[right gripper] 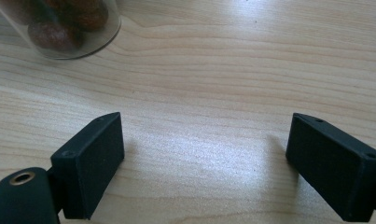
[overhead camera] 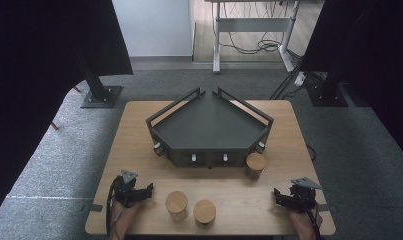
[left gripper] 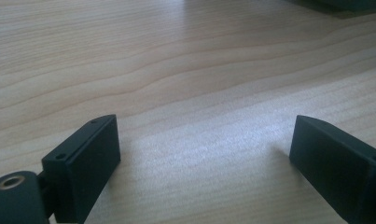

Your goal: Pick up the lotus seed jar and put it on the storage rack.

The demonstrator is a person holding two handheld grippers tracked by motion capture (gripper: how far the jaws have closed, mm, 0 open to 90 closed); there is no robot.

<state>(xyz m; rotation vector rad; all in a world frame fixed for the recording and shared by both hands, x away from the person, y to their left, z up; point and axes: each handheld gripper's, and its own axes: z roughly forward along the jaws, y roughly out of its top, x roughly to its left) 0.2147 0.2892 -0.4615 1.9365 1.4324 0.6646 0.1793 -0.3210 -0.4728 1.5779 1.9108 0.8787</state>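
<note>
Three lidded jars (overhead camera: pixel 176 204) stand between the released left gripper (overhead camera: pixel 148 189) and right gripper (overhead camera: pixel 277 192); a hasty sideways reach could topple the nearest.

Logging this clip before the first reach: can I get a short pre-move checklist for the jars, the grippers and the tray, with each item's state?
1. Left gripper open, nothing between its jaws: ok; the left gripper view shows bare wood between them.
2. Right gripper open and empty: ok.
3. Jars upright with wooden lids on: ok for the left jar, the middle jar and the jar by the tray.
4. Dark tray has free room inside: ok.
5. Path from left gripper to left jar unobstructed: ok.
6. Jar by the tray stands apart from the tray's front: cannot tell; they sit very close.
</note>
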